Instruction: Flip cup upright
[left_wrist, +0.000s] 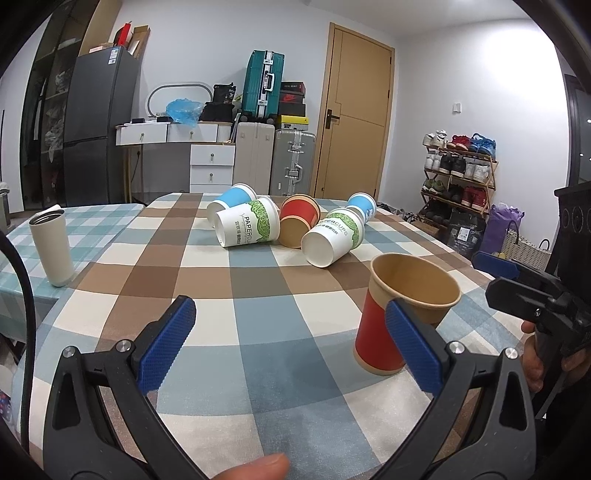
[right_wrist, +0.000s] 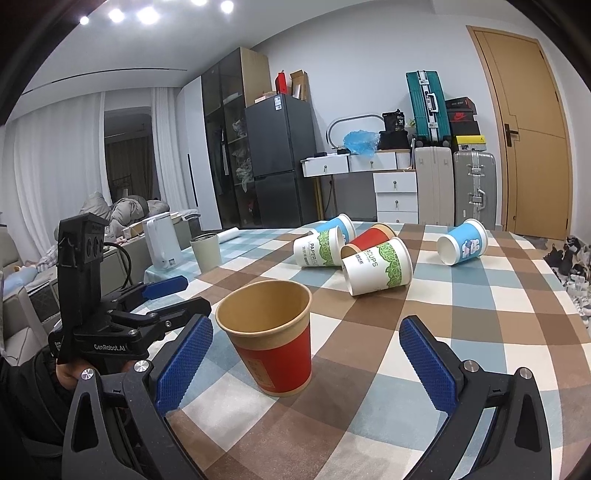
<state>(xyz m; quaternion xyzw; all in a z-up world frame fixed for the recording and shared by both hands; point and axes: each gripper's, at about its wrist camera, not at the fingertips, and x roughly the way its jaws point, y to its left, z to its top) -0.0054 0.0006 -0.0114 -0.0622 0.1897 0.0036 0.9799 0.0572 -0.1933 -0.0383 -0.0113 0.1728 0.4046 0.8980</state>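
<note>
We are holding our left gripper (left_wrist: 291, 339) with its ribbed blue pads spread wide over the checked tablecloth (left_wrist: 229, 280). A matte tumbler (left_wrist: 51, 247) is standing at the far left, its inside hard to make out. Five paper cups (left_wrist: 247, 227) are lying on their sides mid-table. The red cup (right_wrist: 271, 338), kraft-lined and seemingly empty, is standing upright between our right gripper's (right_wrist: 306, 354) parted fingers, touching neither.

Bright, even indoor light comes from ceiling spotlights (right_wrist: 147, 14), which glare white. Shadows on the desk (right_wrist: 461, 295) are soft. Fisheye bending curves the edges; corners go black.
</note>
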